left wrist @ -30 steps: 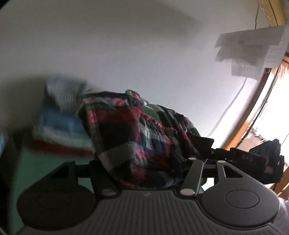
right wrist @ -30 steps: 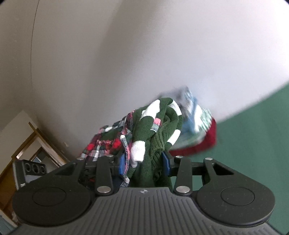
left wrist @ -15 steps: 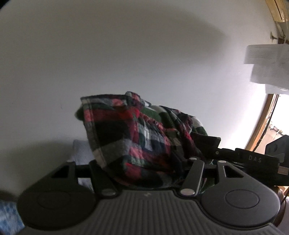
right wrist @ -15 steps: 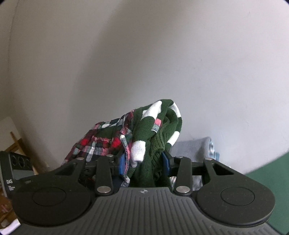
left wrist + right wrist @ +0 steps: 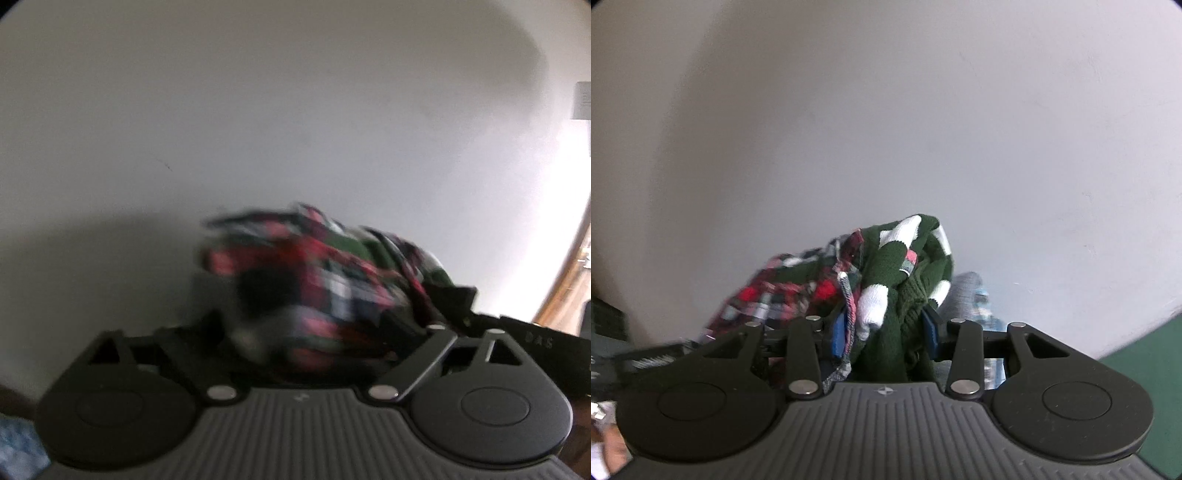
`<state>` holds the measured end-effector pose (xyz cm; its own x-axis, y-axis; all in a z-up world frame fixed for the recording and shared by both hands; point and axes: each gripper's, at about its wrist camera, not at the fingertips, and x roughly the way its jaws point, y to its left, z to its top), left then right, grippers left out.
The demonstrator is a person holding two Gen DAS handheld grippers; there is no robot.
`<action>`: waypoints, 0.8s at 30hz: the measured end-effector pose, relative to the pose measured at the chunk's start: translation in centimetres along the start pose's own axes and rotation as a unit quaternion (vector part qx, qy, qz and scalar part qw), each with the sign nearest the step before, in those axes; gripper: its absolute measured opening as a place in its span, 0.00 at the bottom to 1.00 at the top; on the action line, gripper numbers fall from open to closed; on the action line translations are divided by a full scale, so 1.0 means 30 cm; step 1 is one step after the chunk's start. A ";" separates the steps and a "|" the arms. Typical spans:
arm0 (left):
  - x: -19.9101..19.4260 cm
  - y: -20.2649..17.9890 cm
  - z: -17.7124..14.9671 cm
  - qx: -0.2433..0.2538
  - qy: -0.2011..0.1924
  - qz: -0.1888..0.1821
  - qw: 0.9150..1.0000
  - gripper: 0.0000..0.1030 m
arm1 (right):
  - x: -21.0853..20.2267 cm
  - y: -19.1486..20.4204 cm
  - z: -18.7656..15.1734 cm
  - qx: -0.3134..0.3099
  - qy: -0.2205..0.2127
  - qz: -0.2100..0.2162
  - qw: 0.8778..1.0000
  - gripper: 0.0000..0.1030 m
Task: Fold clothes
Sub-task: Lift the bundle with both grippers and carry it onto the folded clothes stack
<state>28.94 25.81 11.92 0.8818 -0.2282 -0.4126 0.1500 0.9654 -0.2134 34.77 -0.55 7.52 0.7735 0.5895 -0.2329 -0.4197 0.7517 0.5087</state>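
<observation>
A bundled garment, red plaid (image 5: pixel 325 280) on one side and green-and-white knit (image 5: pixel 905 258) on the other, hangs between both grippers against a white wall. My left gripper (image 5: pixel 321 332) is opening: its jaws stand wide. The plaid bundle, blurred and sagging, lies between them without being pinched. My right gripper (image 5: pixel 884 328) is shut on the knit and plaid folds, and its blue pads (image 5: pixel 837 332) press into the cloth. The right gripper's black body (image 5: pixel 535 339) shows at the right of the left wrist view.
A grey folded garment (image 5: pixel 967 291) lies just behind the held bundle, near the wall. The green table surface (image 5: pixel 1145 354) shows at lower right. A wooden door frame (image 5: pixel 565 288) and a paper on the wall (image 5: pixel 583 99) are at the right. Blue patterned cloth (image 5: pixel 18 443) lies at lower left.
The left gripper's jaws have spread wide and the plaid bundle has dropped lower and blurred. Both views have swept sideways along the wall. The right gripper's hold looks the same.
</observation>
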 end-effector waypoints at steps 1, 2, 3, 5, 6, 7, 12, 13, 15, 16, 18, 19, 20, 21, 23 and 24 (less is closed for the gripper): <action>-0.002 0.005 0.000 0.001 -0.005 0.004 1.000 0.93 | 0.008 0.001 -0.003 -0.004 0.000 -0.005 1.000 0.41; -0.011 0.012 0.000 -0.002 -0.007 0.004 1.000 0.93 | 0.010 0.000 -0.002 -0.005 0.000 -0.005 1.000 0.42; -0.027 0.017 -0.001 -0.002 -0.012 0.005 1.000 0.93 | 0.008 -0.001 0.002 -0.006 -0.001 -0.004 1.000 0.42; -0.083 0.020 -0.003 0.006 -0.035 0.016 0.999 0.98 | -0.001 0.002 0.011 -0.010 -0.002 -0.004 1.000 0.44; -0.117 0.024 -0.001 0.009 -0.051 0.025 0.998 0.99 | -0.010 0.006 0.015 -0.014 -0.003 -0.006 1.000 0.45; -0.150 0.027 0.001 0.011 -0.068 0.034 0.997 0.99 | -0.021 0.010 0.017 -0.018 -0.005 -0.009 1.000 0.48; -0.293 -0.002 0.009 0.008 -0.134 0.048 0.990 0.99 | -0.081 0.026 0.048 -0.016 -0.049 -0.011 0.999 0.48; -0.308 -0.025 0.006 0.013 -0.140 0.041 0.989 0.97 | -0.102 0.034 0.051 -0.018 -0.060 -0.014 0.998 0.48; -0.320 -0.076 -0.003 0.027 -0.144 0.018 0.989 0.96 | -0.161 0.057 0.049 -0.030 -0.091 -0.007 0.995 0.48; -0.318 -0.101 -0.009 0.032 -0.142 0.005 0.989 0.96 | -0.191 0.069 0.047 -0.036 -0.107 -0.002 0.994 0.48; -0.280 -0.154 -0.031 0.042 -0.119 -0.019 0.992 0.96 | -0.231 0.097 0.031 -0.055 -0.111 0.005 0.992 0.43; -0.258 -0.180 -0.044 0.049 -0.109 -0.025 0.993 0.96 | -0.250 0.112 0.022 -0.064 -0.110 0.008 0.992 0.38; -0.237 -0.197 -0.060 0.055 -0.101 -0.026 0.993 0.96 | -0.261 0.123 0.015 -0.070 -0.106 0.006 0.992 0.33; -0.219 -0.199 -0.078 0.058 -0.093 -0.026 0.994 0.96 | -0.268 0.124 0.004 -0.068 -0.099 0.003 0.993 0.32; -0.181 -0.199 -0.106 0.062 -0.079 -0.023 0.995 0.96 | -0.283 0.121 -0.022 -0.060 -0.086 -0.005 0.994 0.30; -0.159 -0.186 -0.104 0.062 -0.075 -0.013 0.995 0.96 | -0.290 0.120 -0.035 -0.056 -0.079 -0.008 0.995 0.30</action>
<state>22.50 21.12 12.33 0.9323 -0.2412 -0.2695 0.2195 0.9696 -0.1085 26.03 -2.66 10.50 0.8422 0.5293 -0.1029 -0.4495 0.7945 0.4084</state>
